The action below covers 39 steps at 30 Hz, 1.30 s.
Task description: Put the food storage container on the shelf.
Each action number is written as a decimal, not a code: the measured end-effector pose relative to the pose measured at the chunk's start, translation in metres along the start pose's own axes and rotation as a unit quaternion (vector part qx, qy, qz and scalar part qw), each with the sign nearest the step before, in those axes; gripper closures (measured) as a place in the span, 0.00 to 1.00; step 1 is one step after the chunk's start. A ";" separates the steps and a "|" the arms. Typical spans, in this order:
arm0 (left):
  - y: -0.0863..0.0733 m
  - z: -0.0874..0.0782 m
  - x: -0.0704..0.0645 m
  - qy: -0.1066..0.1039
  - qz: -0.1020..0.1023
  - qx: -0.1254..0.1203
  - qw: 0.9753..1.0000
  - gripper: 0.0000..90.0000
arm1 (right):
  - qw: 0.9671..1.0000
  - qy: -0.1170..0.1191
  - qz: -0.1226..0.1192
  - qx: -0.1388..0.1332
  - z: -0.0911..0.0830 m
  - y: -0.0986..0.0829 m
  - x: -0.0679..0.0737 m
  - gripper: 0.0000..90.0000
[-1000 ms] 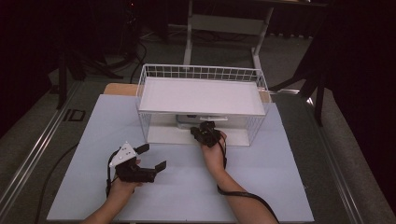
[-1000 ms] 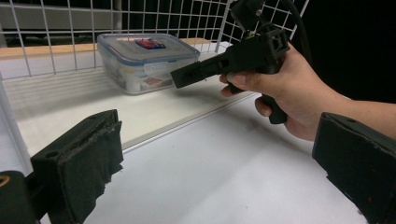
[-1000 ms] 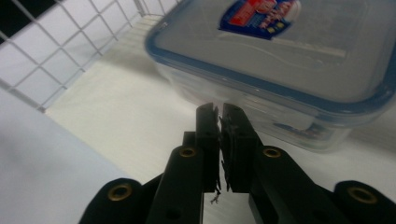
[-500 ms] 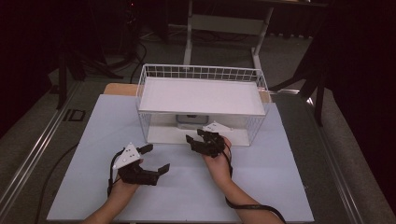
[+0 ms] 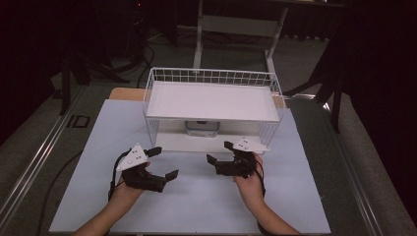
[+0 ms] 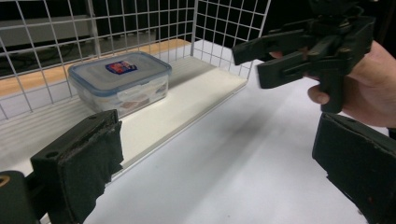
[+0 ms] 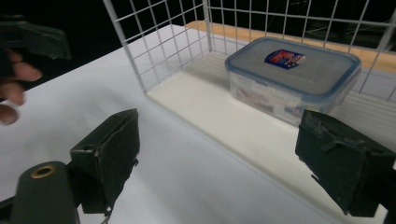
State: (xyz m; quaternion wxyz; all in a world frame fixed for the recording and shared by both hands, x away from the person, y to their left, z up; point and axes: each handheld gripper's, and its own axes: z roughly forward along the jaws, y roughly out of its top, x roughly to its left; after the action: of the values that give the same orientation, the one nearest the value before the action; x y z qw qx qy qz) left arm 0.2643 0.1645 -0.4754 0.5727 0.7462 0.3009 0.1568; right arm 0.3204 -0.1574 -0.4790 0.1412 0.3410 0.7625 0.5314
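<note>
Both grippers sit just above the white table top (image 5: 196,201), in front of the wire shelf rack (image 5: 211,78). On the person's left, the left gripper (image 5: 162,163) has its two black jaws spread wide, nothing between them, and points toward the middle of the table; its grey three-cornered plate faces up. Across from it, well apart, the right gripper (image 5: 220,152) is held in the right hand (image 5: 250,183), jaws likewise spread and empty, aimed back toward the left one. From the left gripper view, the right gripper (image 6: 261,60) shows up close with fingers wrapped around its handle. Beyond both, the rack stands on the table with a white board as its upper shelf and a white board at the bottom. A clear plastic food box (image 7: 292,79) with a blue-edged snap lid and a small label on top sits on the lower board, toward the back, under the upper shelf, apart from either gripper. Dark floor and stand legs surround the table.
</note>
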 end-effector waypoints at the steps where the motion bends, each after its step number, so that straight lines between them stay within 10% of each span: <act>1: 0.000 -0.001 0.000 -0.004 -0.002 -0.004 1.000 0.03 | 1.000 0.003 0.001 0.003 -0.004 -0.001 0.000 0.15; 39: -0.030 -0.039 0.008 -0.001 -0.026 0.021 0.999 0.03 | 1.000 -0.012 0.010 0.007 -0.092 -0.032 -0.019 0.16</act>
State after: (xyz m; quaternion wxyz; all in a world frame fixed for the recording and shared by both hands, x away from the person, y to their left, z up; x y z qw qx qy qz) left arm 0.2398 0.2042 -0.4927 0.5613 0.7502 0.3226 0.1348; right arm 0.2691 -0.2423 -0.4746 0.1425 0.3560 0.7613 0.5229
